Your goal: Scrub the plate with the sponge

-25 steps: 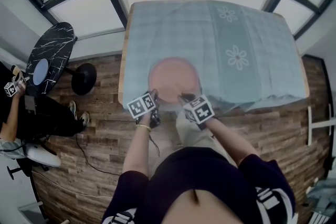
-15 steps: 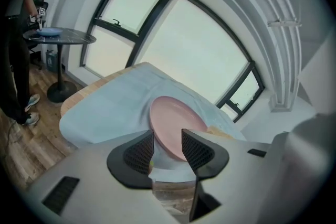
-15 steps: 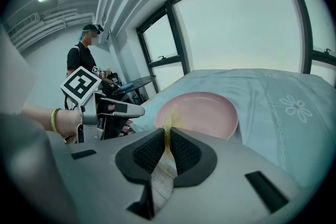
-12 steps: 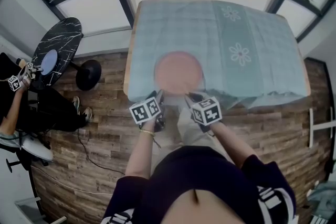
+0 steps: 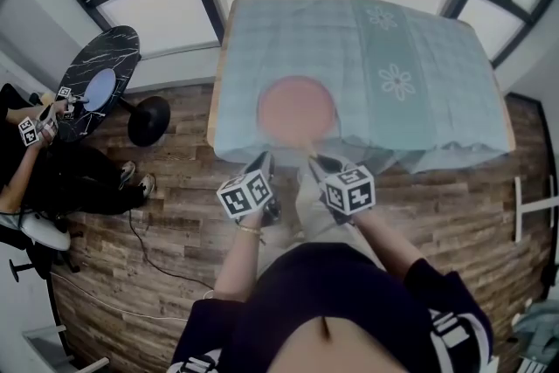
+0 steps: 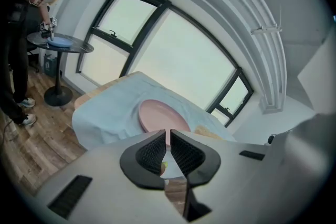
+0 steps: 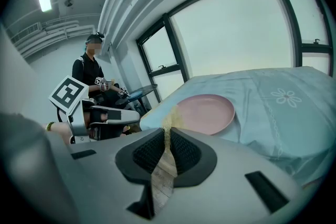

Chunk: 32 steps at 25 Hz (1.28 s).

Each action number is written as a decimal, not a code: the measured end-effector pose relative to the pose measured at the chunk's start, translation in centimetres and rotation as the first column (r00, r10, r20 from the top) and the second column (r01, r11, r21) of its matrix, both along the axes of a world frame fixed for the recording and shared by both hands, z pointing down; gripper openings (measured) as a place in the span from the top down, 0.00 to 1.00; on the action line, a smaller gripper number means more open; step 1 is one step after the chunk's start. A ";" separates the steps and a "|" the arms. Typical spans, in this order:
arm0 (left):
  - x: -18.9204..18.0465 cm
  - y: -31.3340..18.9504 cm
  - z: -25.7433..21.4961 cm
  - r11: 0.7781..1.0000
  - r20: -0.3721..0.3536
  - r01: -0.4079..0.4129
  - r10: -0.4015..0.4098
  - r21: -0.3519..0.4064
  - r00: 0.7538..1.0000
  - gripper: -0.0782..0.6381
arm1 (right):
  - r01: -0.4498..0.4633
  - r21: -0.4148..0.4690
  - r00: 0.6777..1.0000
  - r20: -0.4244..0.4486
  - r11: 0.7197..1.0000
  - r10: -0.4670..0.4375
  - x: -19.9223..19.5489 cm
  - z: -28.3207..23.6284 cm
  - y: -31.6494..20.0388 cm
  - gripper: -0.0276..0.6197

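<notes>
A round pink plate [image 5: 295, 107] lies on the pale blue tablecloth [image 5: 410, 39] near the table's front edge; it also shows in the left gripper view [image 6: 160, 115] and the right gripper view [image 7: 207, 112]. Both grippers hang in front of that edge, short of the plate. My left gripper [image 5: 265, 160] [image 6: 168, 134] has just been closing, and its pads stand almost together with nothing between them. My right gripper [image 5: 314, 160] [image 7: 168, 131] is shut, and the thin edge of a yellow sponge [image 7: 169, 117] sticks out at its tips.
Wooden floor lies below the grippers. At the far left another person [image 5: 35, 179] sits by a round black marble side table [image 5: 118, 48] that carries a blue plate. Dark-framed windows stand behind the table.
Both grippers have drawn back from the plate's near rim toward my body and risen. The left tips, which were at the rim, are now off the table.
</notes>
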<state>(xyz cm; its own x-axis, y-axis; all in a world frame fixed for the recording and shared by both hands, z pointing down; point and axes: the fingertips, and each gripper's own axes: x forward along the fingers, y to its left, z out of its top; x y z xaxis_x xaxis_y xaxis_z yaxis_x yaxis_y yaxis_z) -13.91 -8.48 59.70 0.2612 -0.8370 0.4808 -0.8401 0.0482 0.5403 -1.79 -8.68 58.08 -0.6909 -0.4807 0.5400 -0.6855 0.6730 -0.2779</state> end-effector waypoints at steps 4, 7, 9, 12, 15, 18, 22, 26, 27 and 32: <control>0.3 1.7 -0.8 1.000 0.014 -0.004 0.004 0.001 1.000 0.87 | -0.015 0.000 1.000 0.022 1.000 0.015 0.3 -0.5 1.3 0.90; 0.8 3.0 -1.0 1.000 0.024 -0.014 0.014 -0.001 1.000 0.88 | -0.023 -0.003 0.999 0.036 1.000 0.023 0.5 -0.7 2.1 0.90; 1.2 3.8 -1.3 1.000 0.038 -0.025 0.025 0.004 0.999 0.88 | -0.026 -0.005 0.999 0.045 1.000 0.026 0.7 -1.0 2.6 0.90; 1.7 4.9 -1.6 0.999 0.060 -0.045 0.044 0.004 0.997 0.88 | -0.031 -0.003 0.998 0.060 1.000 0.031 1.0 -1.4 3.3 0.90; 2.2 5.8 -1.5 0.999 0.053 -0.051 0.051 0.001 0.997 0.88 | -0.041 0.000 0.996 0.076 0.999 0.041 1.4 -1.9 3.7 0.90; 2.4 6.2 -1.1 0.998 0.038 -0.056 0.057 -0.006 0.998 0.88 | -0.036 -0.001 0.995 0.088 0.999 0.036 1.6 -2.1 4.0 0.90; 2.2 6.5 -1.0 0.998 0.025 -0.058 0.058 -0.010 0.998 0.88 | -0.011 0.011 0.997 0.076 1.000 0.010 1.3 -2.2 4.5 0.90; 2.3 6.3 -1.3 0.998 0.020 -0.069 0.069 -0.002 0.997 0.88 | -0.004 0.010 0.995 0.096 1.000 0.003 0.9 -2.4 4.5 0.90; 2.3 6.2 -1.3 0.997 0.021 -0.073 0.073 -0.001 0.997 0.88 | -0.001 0.011 0.995 0.100 1.000 0.000 0.7 -2.4 4.5 0.90; 2.4 6.2 -1.4 0.996 0.024 -0.088 0.088 -0.001 0.996 0.88 | 0.004 0.012 0.995 0.102 1.000 -0.005 0.5 -2.6 4.6 0.90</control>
<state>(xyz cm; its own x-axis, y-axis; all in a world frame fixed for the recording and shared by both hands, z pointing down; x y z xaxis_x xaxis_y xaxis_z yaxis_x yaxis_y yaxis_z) -11.49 -2.27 58.30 0.3224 -0.8111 0.4881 -0.8537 -0.0263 0.5202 -1.32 -4.08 55.49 -0.7443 -0.4832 0.4611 -0.6508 0.6799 -0.3380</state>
